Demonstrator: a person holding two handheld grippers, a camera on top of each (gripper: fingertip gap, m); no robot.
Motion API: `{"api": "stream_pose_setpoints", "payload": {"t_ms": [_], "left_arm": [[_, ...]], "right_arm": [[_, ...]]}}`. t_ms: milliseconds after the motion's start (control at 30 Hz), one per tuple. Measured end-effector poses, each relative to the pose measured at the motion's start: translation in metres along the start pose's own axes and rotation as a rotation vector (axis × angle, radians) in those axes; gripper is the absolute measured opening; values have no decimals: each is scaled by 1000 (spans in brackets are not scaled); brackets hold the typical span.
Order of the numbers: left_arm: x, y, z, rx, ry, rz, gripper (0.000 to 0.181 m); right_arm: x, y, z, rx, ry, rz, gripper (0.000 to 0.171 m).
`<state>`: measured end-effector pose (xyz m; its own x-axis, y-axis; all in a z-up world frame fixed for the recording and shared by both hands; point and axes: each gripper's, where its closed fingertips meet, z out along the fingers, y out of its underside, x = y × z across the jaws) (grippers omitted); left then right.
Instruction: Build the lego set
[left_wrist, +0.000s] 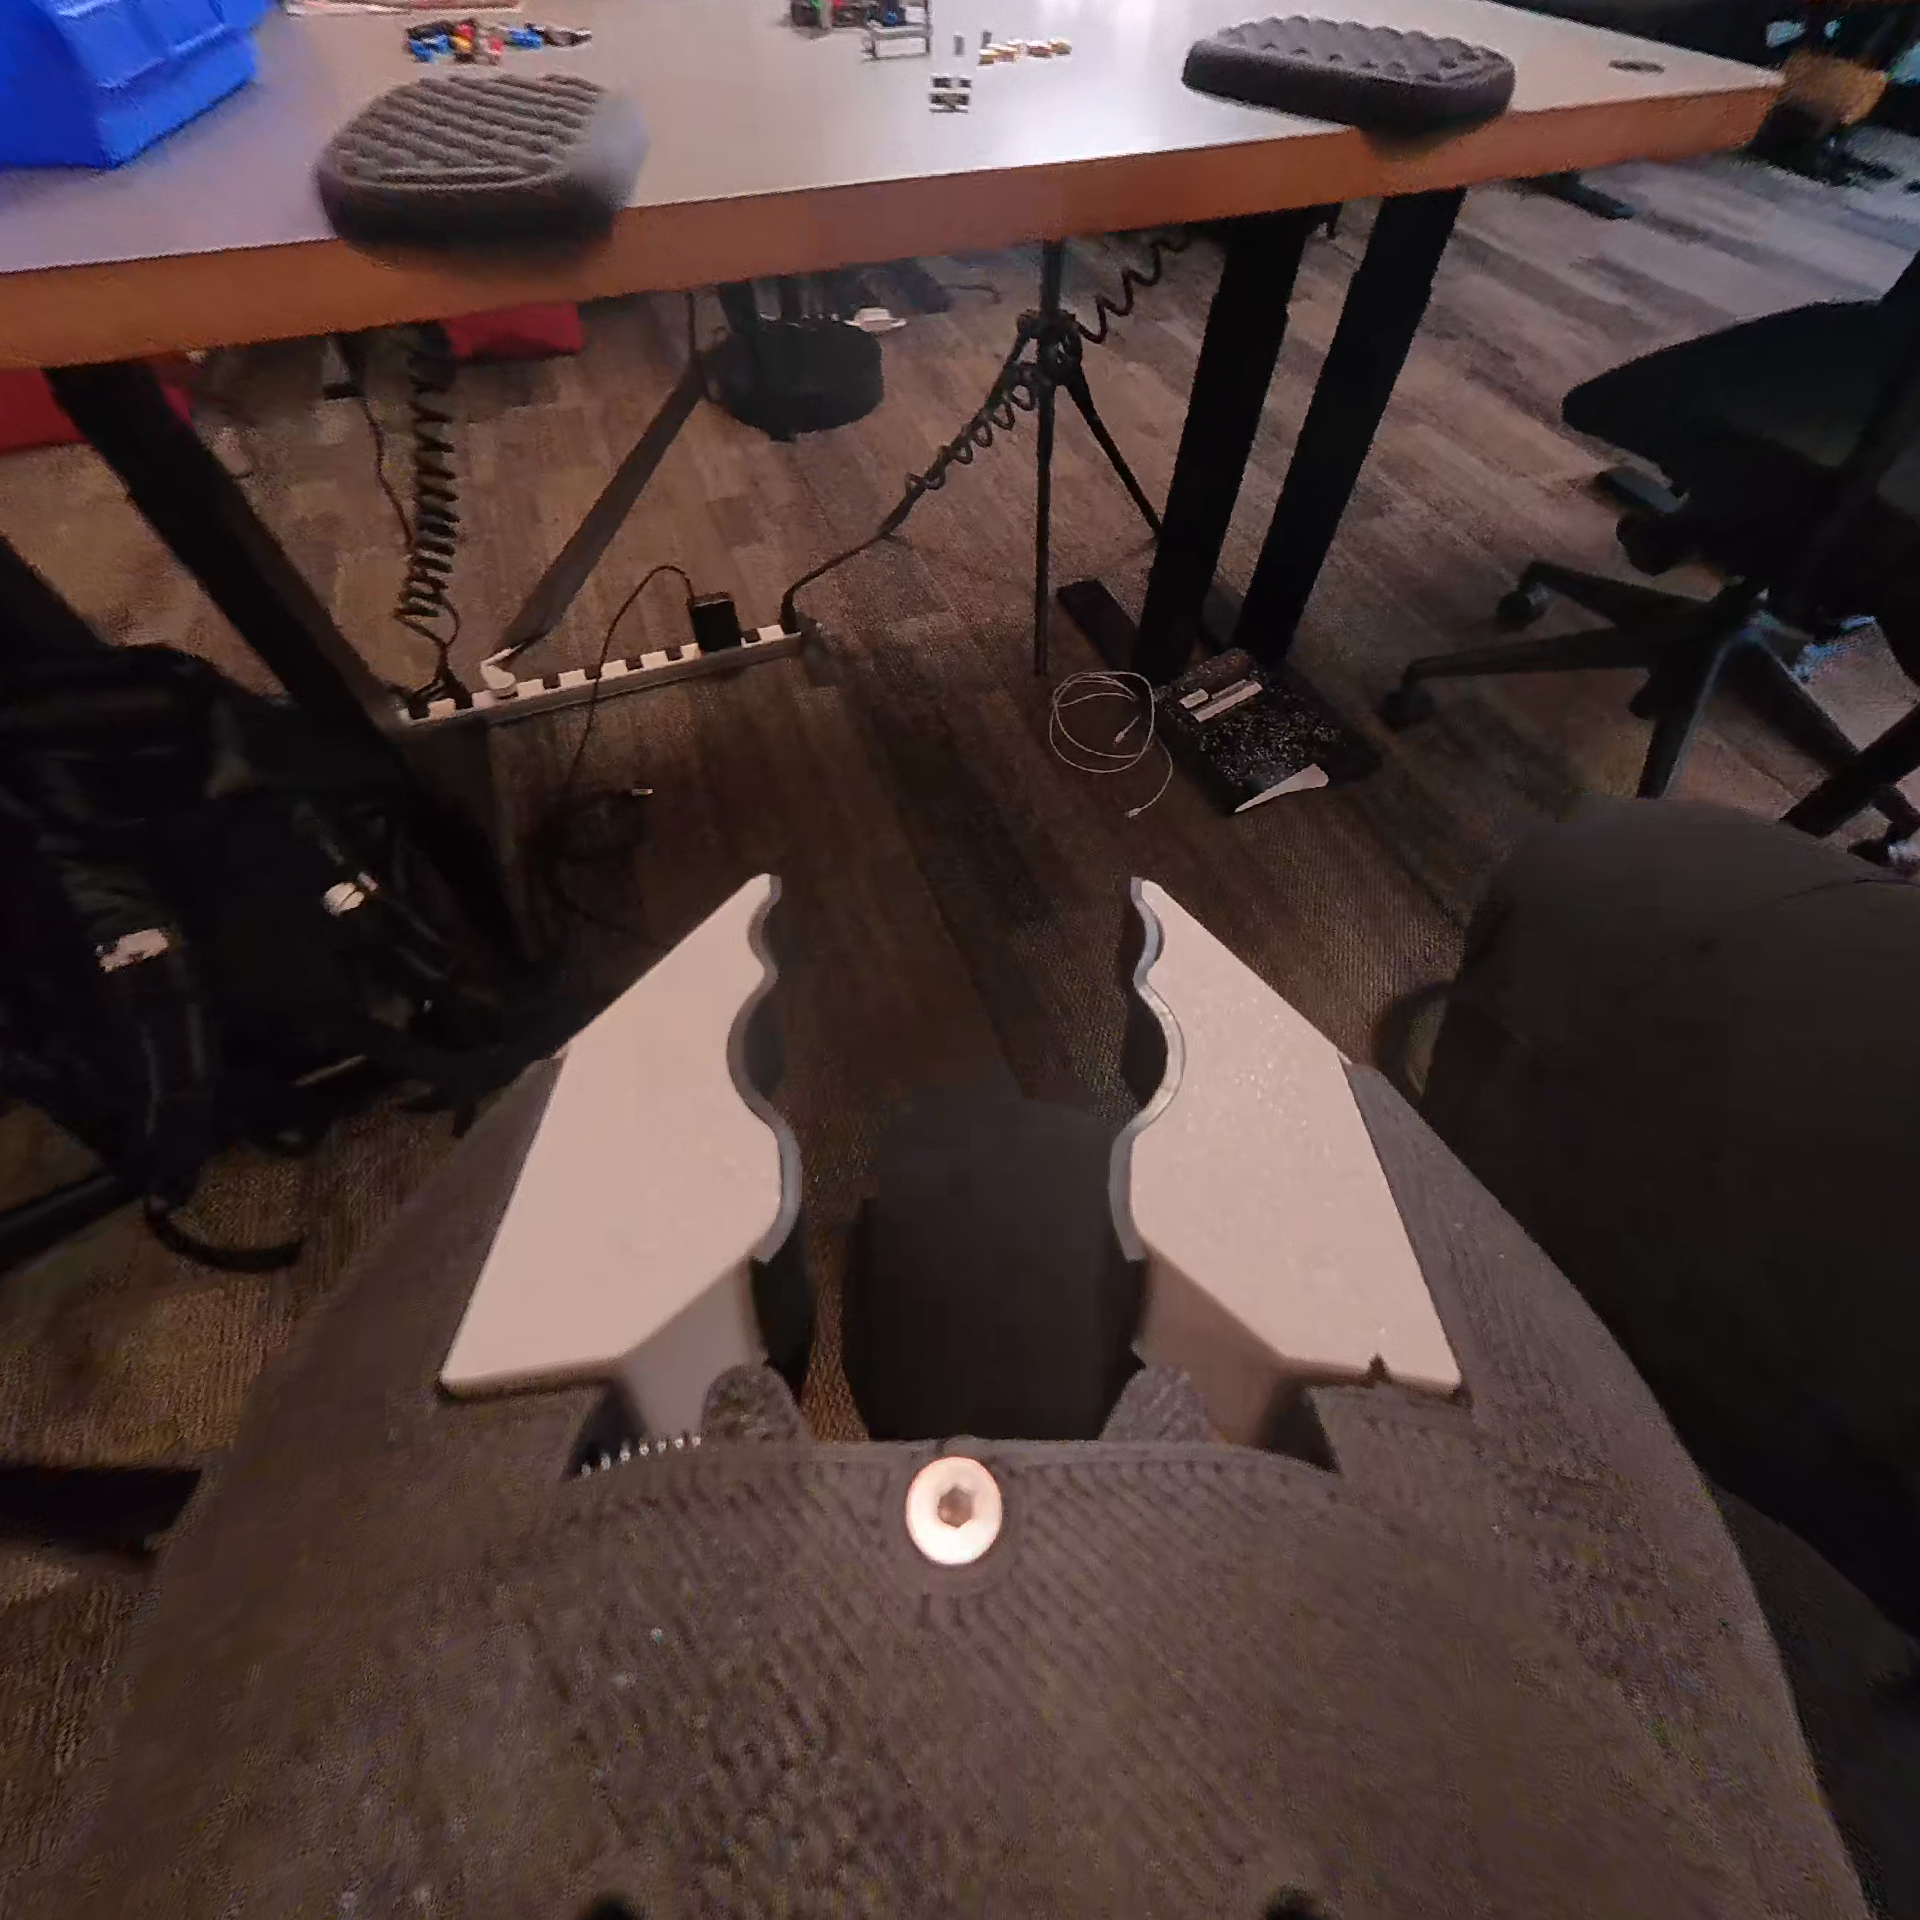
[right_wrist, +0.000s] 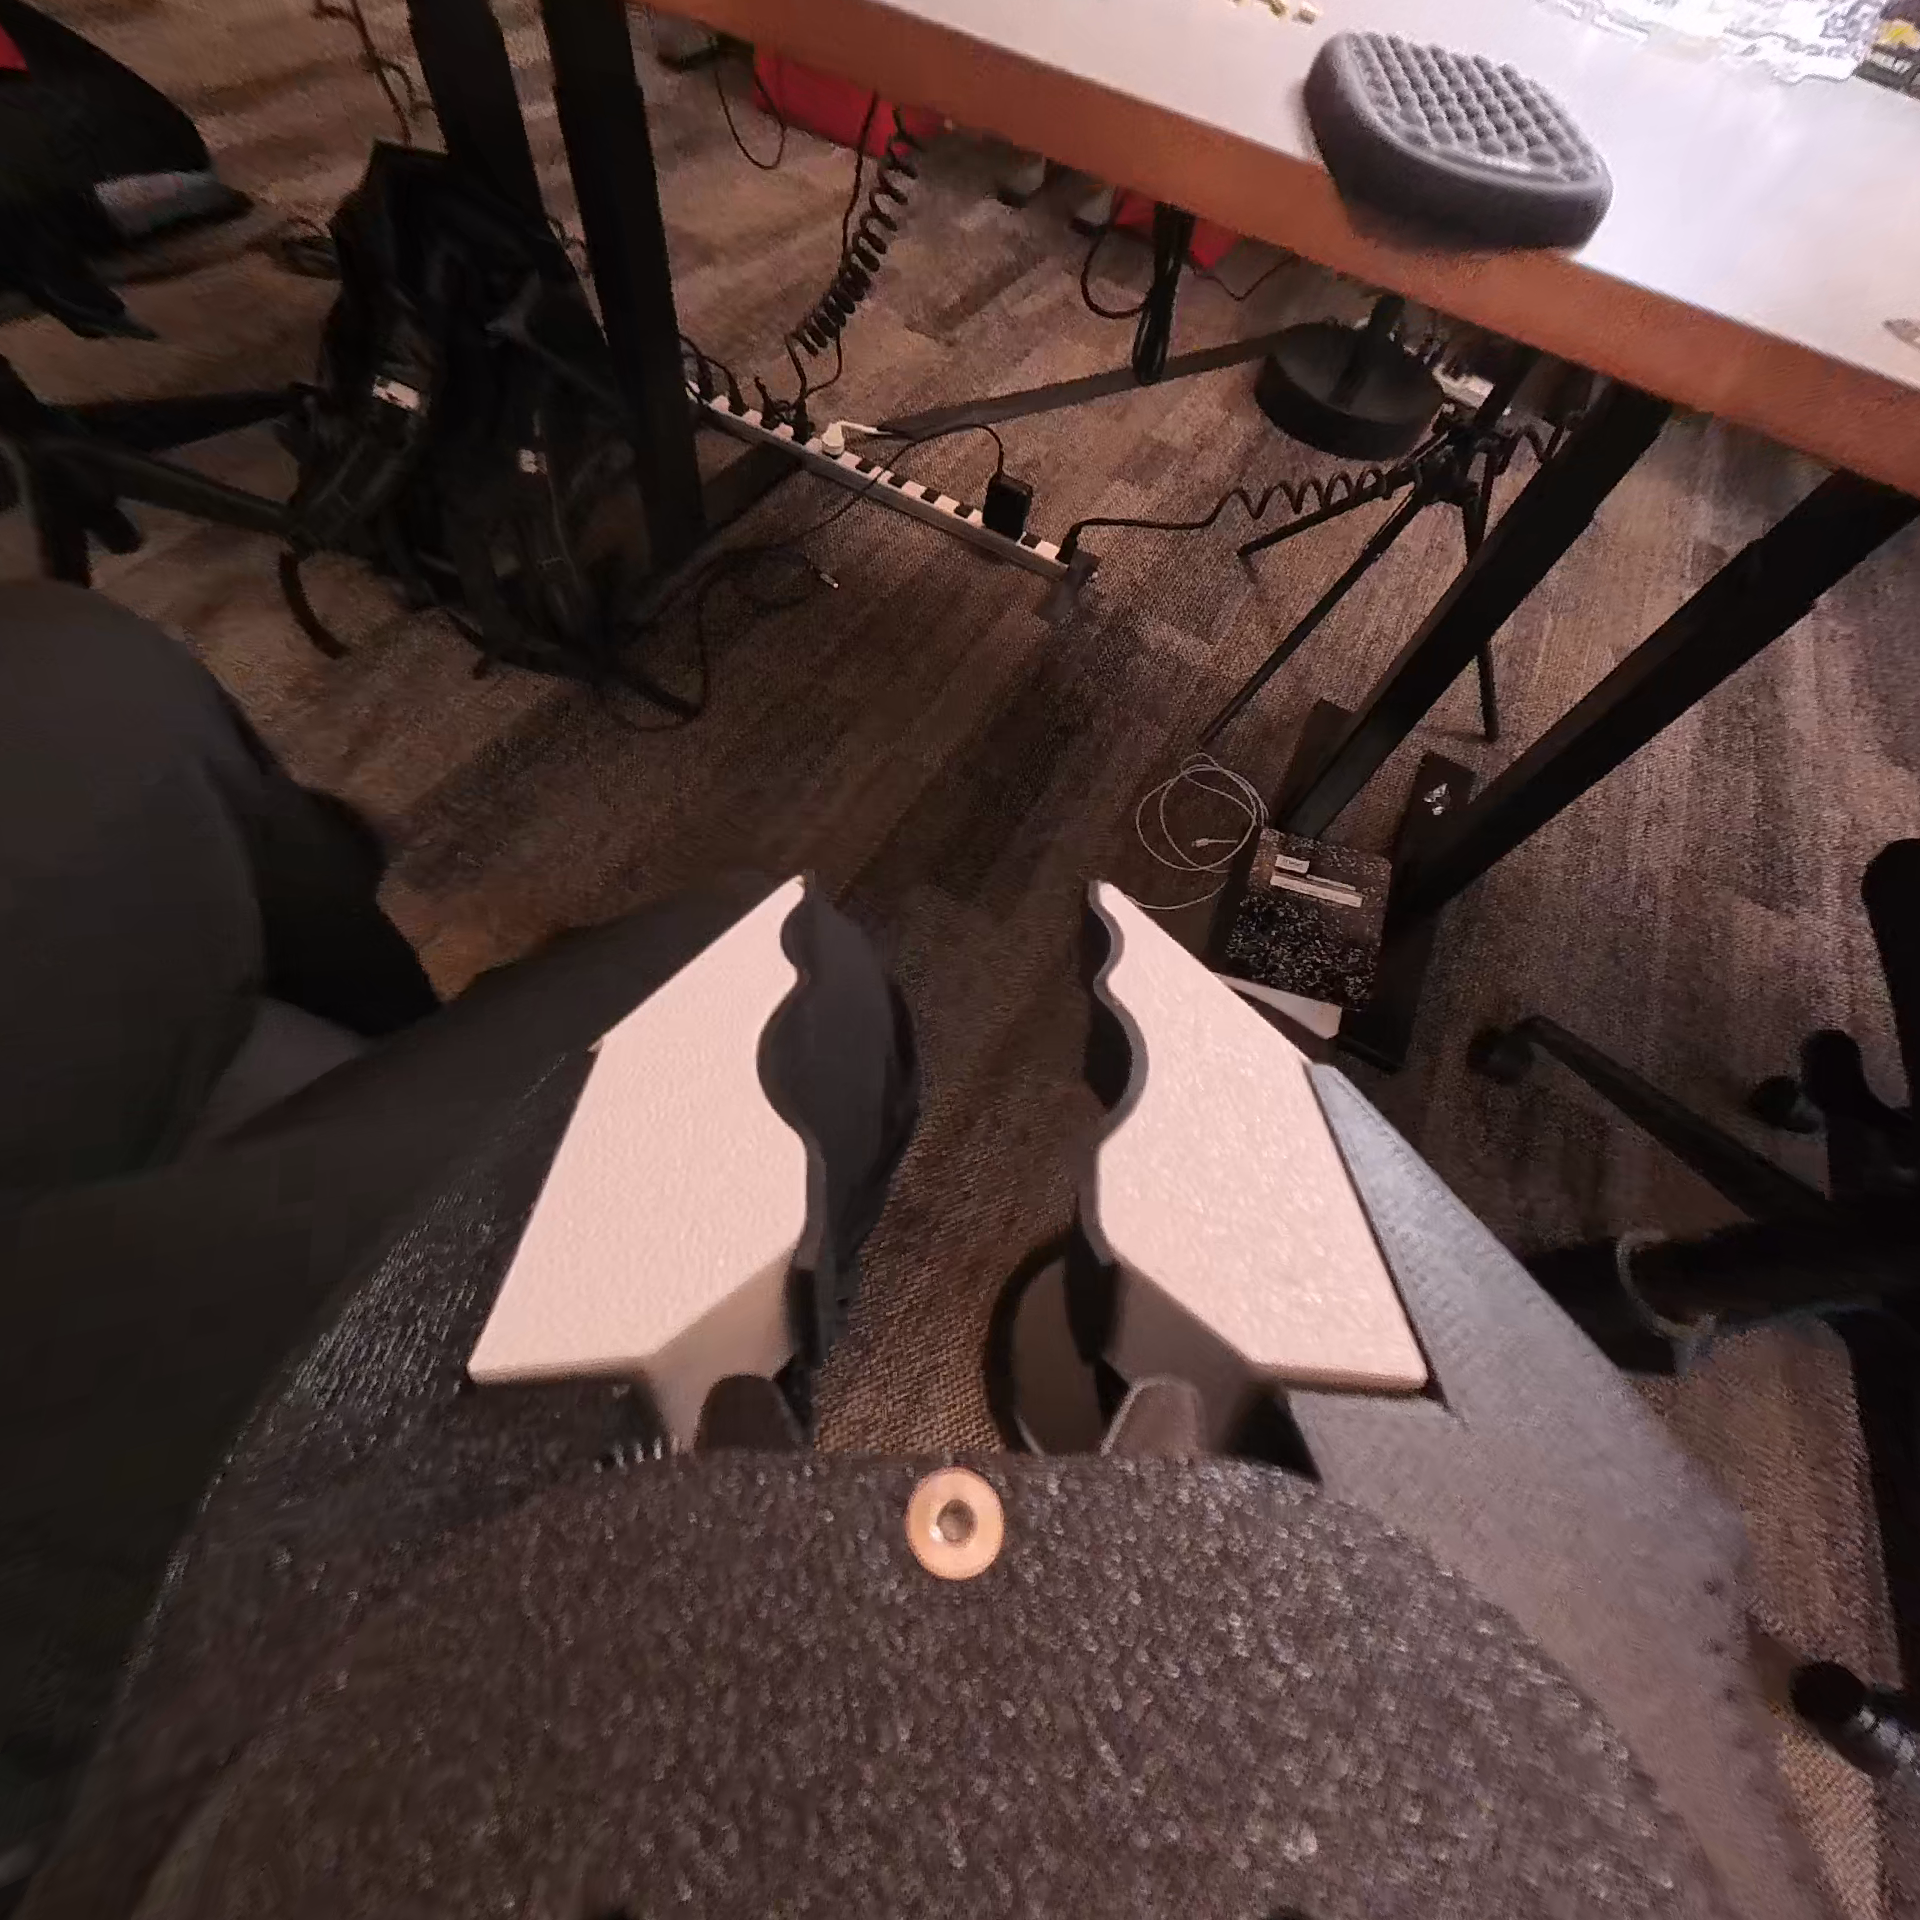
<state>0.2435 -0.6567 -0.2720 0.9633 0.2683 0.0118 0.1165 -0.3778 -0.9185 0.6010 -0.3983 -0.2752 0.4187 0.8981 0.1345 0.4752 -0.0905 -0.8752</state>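
Small loose lego pieces (left_wrist: 488, 40) and a small partly built lego piece (left_wrist: 899, 36) lie far off on the table top (left_wrist: 790, 135), at the top of the left wrist view. My left gripper (left_wrist: 951, 904) is open and empty, held low in front of the table, pointing at the carpet under it. My right gripper (right_wrist: 945, 909) is open and empty too, also below table height over the carpet. No lego shows in the right wrist view.
Two dark ribbed pads (left_wrist: 478, 151) (left_wrist: 1351, 68) lie at the table's near edge, and a blue bin (left_wrist: 114, 73) stands at its left. Under the table are black legs (left_wrist: 1299, 416), a power strip (left_wrist: 613, 675), a tripod (left_wrist: 1049, 395), a backpack (left_wrist: 208, 935) and a notebook (left_wrist: 1257, 727). An office chair (left_wrist: 1745, 499) stands right. Across from one pair of fingers to the other is roughly 45 cm.
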Motion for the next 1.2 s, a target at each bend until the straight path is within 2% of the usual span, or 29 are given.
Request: {"api": "stream_pose_setpoints", "payload": {"t_ms": [33, 200, 367, 433, 500, 567, 667, 900, 1000, 1100, 1200], "left_arm": [[4, -3, 16, -2, 15, 17, 62], [22, -23, 120, 45, 100, 115, 64], [36, -5, 238, 12, 237, 191, 65], [41, -11, 269, -4, 301, 174, 65], [45, -29, 282, -23, 338, 152, 65], [42, -57, 277, -42, 345, 129, 63], [31, -114, 250, -79, 336, 52, 63], [-12, -315, 151, -80, 277, -43, 67], [-36, -386, 111, -58, 248, -20, 67], [-60, -423, 84, -35, 200, -17, 66], [-71, -431, 73, -22, 177, -59, 66]], "right_arm": [[7, 5, 11, -8, 2, -3, 48], [46, 32, 75, -76, 35, -5, 49], [78, 51, 140, -160, 92, 21, 53], [82, 44, 158, -185, 101, 50, 55], [78, 27, 167, -215, 85, 98, 57], [68, -2, 166, -236, 58, 149, 59], [55, -64, 147, -265, 28, 199, 59], [68, -255, 79, -287, 36, 239, 68], [86, -315, 57, -256, 49, 208, 67], [109, -354, 43, -203, 92, 163, 65], [123, -370, 36, -177, 119, 143, 64]]}}
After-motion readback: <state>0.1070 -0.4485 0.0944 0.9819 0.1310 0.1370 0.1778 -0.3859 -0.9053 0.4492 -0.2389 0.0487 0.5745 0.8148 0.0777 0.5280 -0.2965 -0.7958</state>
